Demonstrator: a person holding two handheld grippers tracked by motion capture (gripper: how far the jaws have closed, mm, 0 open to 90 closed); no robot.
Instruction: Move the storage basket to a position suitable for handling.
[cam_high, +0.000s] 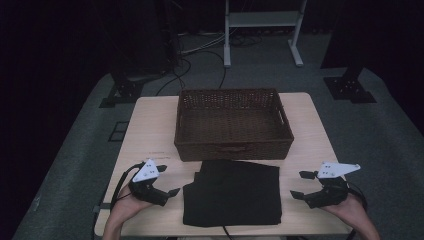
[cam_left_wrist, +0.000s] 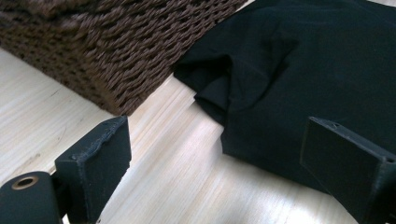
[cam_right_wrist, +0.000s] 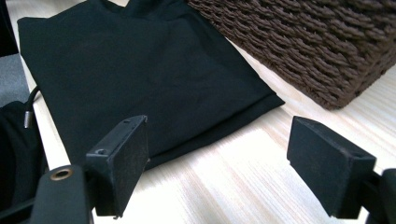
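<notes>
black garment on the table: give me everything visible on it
The black garment is a plain, matte, soft fabric piece, folded into a roughly square flat stack with layered edges visible at its right side. A folded flap, seemingly a sleeve, bunches at its far-left corner. It lies flat on the light wooden table, at the near edge, directly in front of the brown wicker basket; whether they touch is unclear. The left gripper and right gripper flank it, both open, neither touching it.
</notes>
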